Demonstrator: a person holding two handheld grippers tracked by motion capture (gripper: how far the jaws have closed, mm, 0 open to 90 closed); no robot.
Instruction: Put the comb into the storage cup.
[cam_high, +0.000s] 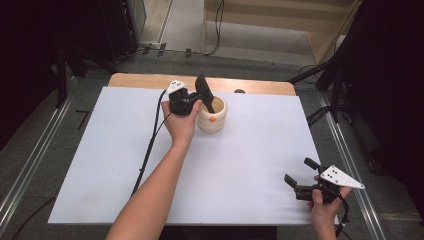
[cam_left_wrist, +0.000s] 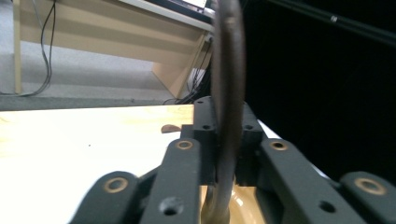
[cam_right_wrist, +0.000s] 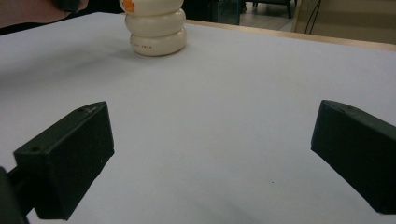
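White sheet (cam_high: 240, 165), covers table top; wooden table edge (cam_high: 150, 80) bare at 12 o'clock. Work area for you.

Cream pot (cam_high: 212, 116), ribbed, stacked-ring look, orange mark on side, stands at 12 o'clock of sheet centre. Right gripper view shows it far off at 11 o'clock, upright.

Dark utensil (cam_high: 206, 95), flat broad head up, lower end down inside pot, leaning slightly. Prob. a spatula or spoon; can't tell which.

L gripper (cam_high: 197, 102), at pot's 9 o'clock, just beside rim. Left gripper view: jaws closed narrow on the utensil's curved handle (cam_left_wrist: 228, 93), one either side, touching. Grip looks firm.

R gripper (cam_high: 299, 176), at 4 o'clock of sheet, well apart from pot. Jaws spread wide, nothing between, white sheet under them.

Step in hand, by my judgement: utensil going into or out of pot. Move it straight along pot's axis; keep head off rim, else pot may tip. Consider steadying pot w/ R gripper.

Obstacles: L cable (cam_high: 150, 145) trails to 7 o'clock across sheet, clear of pot. Small dark spot (cam_high: 239, 91) on wood at 12 o'clock, not in the way.
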